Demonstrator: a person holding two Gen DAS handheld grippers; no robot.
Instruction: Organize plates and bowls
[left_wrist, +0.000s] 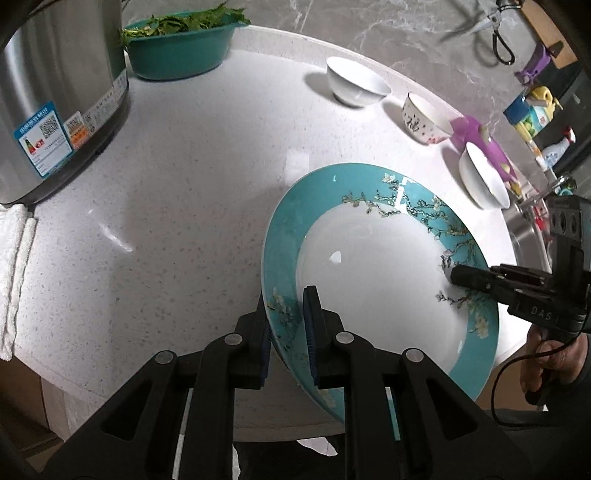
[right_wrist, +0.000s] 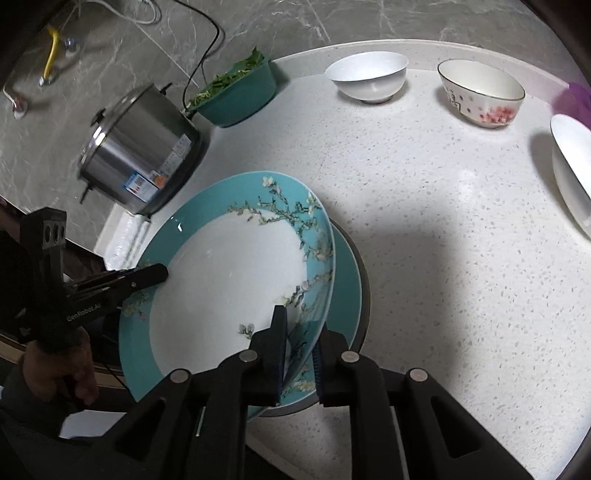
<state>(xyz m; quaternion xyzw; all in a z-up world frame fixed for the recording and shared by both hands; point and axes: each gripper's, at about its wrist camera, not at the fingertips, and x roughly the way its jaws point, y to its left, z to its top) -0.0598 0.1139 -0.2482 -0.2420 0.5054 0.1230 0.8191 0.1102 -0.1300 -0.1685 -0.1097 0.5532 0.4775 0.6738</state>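
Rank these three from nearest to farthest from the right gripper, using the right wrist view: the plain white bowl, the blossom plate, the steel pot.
Measured from the right gripper:
1. The blossom plate, its rim between the gripper's fingers, low centre.
2. The steel pot, to the upper left, past the plate.
3. The plain white bowl, at the counter's far edge, top centre.

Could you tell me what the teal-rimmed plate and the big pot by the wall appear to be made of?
Teal-rimmed plate: probably glazed ceramic or porcelain; glossy, with sharp highlights and a printed blossom pattern. Pot: looks like brushed stainless steel; silvery, streaky reflections.
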